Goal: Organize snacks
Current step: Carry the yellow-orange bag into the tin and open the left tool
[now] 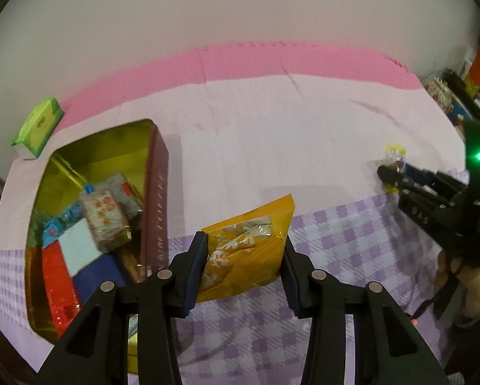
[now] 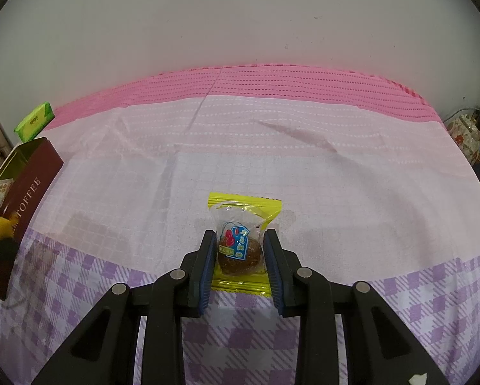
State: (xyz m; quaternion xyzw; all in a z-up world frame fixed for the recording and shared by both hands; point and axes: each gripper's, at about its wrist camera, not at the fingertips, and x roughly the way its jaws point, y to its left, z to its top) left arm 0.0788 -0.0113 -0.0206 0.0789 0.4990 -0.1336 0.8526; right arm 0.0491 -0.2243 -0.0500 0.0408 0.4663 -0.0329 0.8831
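Note:
My left gripper (image 1: 243, 239) is shut on an orange snack packet (image 1: 265, 218), held just above the cloth beside an open tin (image 1: 158, 173). The tin is maroon outside and gold inside, and several wrapped snacks (image 1: 105, 221) lie in it. My right gripper (image 2: 240, 232) is shut on a small yellow-edged clear packet (image 2: 240, 211) with a brown ball inside, low over the cloth. In the left wrist view that gripper (image 1: 388, 173) shows at the right with the small packet (image 1: 395, 154) at its tips. The tin (image 2: 31, 186) sits at the far left of the right wrist view.
A green packet (image 1: 37, 126) lies behind the tin near the wall, also the green packet (image 2: 34, 120) at the left. A pink and purple-check cloth (image 2: 272, 147) covers the table. Cluttered shelves (image 1: 458, 102) stand beyond the right edge.

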